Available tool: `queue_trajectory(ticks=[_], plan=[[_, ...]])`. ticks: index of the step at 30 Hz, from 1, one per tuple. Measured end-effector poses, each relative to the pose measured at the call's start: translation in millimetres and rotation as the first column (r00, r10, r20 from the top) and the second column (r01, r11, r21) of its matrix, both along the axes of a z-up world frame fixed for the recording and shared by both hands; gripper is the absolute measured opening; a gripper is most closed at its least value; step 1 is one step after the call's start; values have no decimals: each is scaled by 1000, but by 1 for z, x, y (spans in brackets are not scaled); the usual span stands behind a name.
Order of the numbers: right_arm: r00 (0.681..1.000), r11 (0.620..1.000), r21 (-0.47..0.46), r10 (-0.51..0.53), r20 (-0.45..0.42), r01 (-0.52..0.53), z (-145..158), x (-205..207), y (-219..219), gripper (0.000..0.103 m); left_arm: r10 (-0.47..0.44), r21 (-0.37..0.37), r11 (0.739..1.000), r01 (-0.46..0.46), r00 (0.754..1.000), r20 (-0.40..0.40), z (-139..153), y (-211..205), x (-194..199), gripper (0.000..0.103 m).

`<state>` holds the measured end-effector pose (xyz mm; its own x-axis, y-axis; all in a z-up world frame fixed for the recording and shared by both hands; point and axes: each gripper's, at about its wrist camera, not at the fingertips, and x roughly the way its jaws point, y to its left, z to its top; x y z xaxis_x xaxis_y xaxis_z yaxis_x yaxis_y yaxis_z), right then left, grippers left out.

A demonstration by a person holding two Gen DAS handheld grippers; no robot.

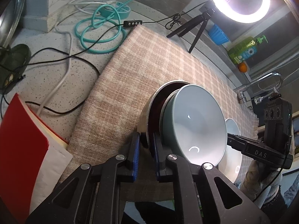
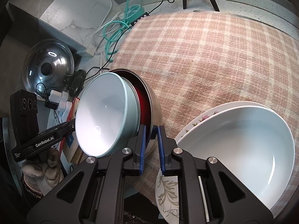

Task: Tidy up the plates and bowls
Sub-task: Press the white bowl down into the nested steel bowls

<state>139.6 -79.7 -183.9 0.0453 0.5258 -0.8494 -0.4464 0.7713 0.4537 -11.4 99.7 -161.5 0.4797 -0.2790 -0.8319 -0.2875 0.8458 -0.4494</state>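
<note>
A steel bowl (image 1: 145, 115) (image 2: 157, 112) with a dark red inside is tilted on its side over the plaid cloth (image 1: 149, 61) (image 2: 205, 56). A grey-blue bowl (image 1: 196, 123) (image 2: 104, 115) is nested in it. My left gripper (image 1: 146, 137) is shut on the steel bowl's rim, one blue pad on each side. My right gripper (image 2: 151, 130) is shut on the same rim from the opposite side. In the right wrist view, a deep white bowl (image 2: 243, 141) rests on a flowered plate (image 2: 196, 123) at the lower right. A leaf-patterned plate (image 2: 168, 192) lies beneath them.
A ring light (image 1: 239, 0) on a small tripod stands at the cloth's far edge. Teal and black cables (image 1: 99, 31) lie on the speckled counter. A red book (image 1: 22, 149) and a steel pot lid (image 2: 48, 65) are at the left, a faucet (image 1: 261, 84) and a green bottle (image 1: 244, 50) at the right.
</note>
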Motion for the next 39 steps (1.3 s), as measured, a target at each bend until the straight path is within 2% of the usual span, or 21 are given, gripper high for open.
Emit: queue_trajectory(ticks=[11, 22, 30, 39], plan=[[1000, 1000, 15, -18, -3, 18, 8, -1, -5, 13, -4, 11, 1000, 4, 1000, 14, 11, -2, 0, 10], [998, 997, 58, -47, 38, 44, 44, -3, -30, 13, -34, 27, 999, 32, 996, 81, 45, -17, 3, 10], [992, 993, 79, -98, 75, 92, 75, -10, -71, 13, -96, 33, 995, 93, 986, 137, 68, -46, 11, 10], [982, 984, 65, -168, 84, 163, 85, -14, -126, 13, -184, 17, 983, 184, 971, 153, 73, -93, 24, 11]])
